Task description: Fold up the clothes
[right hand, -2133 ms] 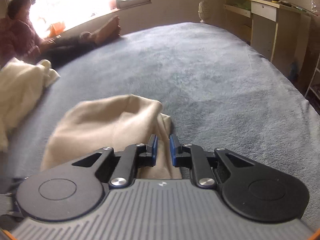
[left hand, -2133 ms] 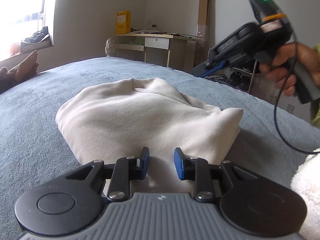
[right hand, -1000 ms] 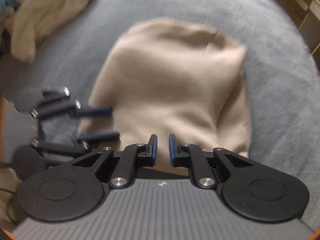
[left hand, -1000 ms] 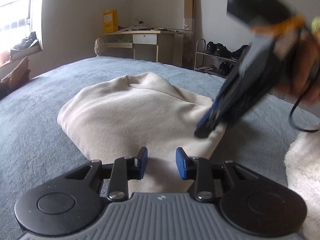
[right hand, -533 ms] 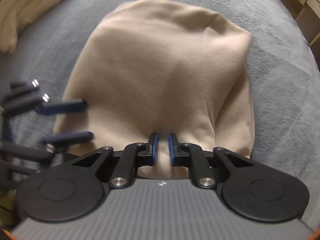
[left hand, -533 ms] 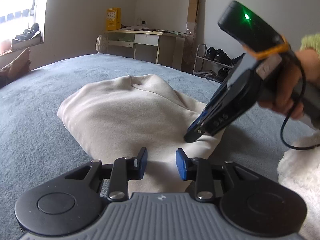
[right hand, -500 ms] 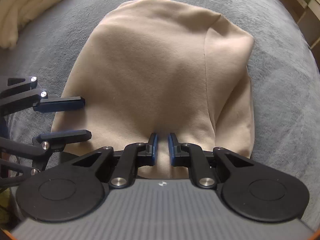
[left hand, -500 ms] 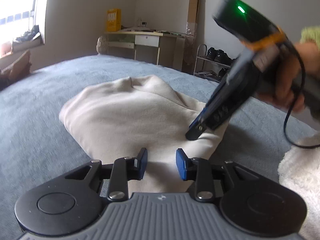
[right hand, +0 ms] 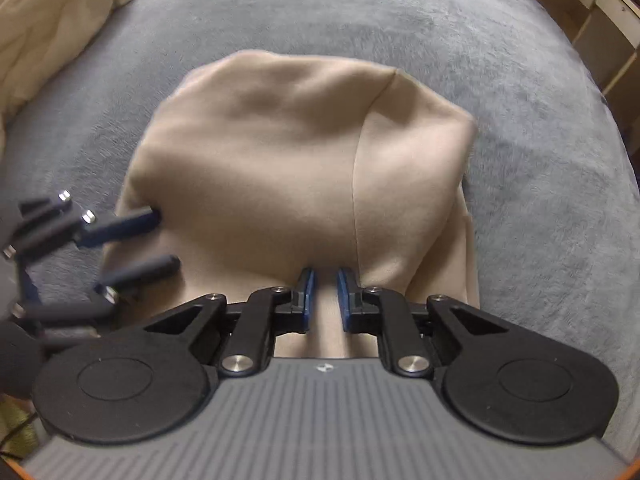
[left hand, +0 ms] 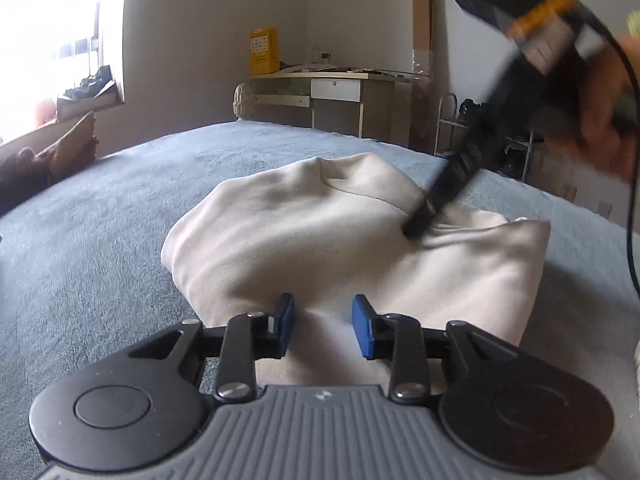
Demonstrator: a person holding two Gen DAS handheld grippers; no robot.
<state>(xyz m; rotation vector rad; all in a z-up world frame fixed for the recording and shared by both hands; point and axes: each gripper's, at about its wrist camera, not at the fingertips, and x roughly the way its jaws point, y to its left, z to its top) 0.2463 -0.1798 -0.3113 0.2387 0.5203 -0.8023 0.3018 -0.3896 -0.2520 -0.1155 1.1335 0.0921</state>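
Nearest in the left wrist view, the left gripper (left hand: 322, 322) sits low over the near edge of the folded beige garment (left hand: 340, 240), its blue pads parted with only a flat stretch of cloth showing between them; nothing is pinched, so it reads as released. The right wrist view shows one left finger tip touching the garment's left edge and the other lying over its near left corner. The right gripper (right hand: 323, 294) points steeply down at the garment's top; its jaws are drawn almost together, a narrow slot left between the pads, and I cannot tell whether any fabric is caught there. From the left wrist view its dark fingertips press into the cloth at a crease near the right side of the bundle, held by a blurred hand (left hand: 608, 120) with a cable trailing down. The garment lies folded into a rounded bundle in the middle of the grey-blue bed cover (right hand: 540, 220), with bare cover along its left, right and far edges. A cream pile of other cloth (right hand: 52, 20) lies well apart at the far left of the bed. Beyond the bed's far edge stand a desk (left hand: 332, 88) with a yellow box (left hand: 263, 51) on it, and a shoe rack (left hand: 516, 144) by the wall.
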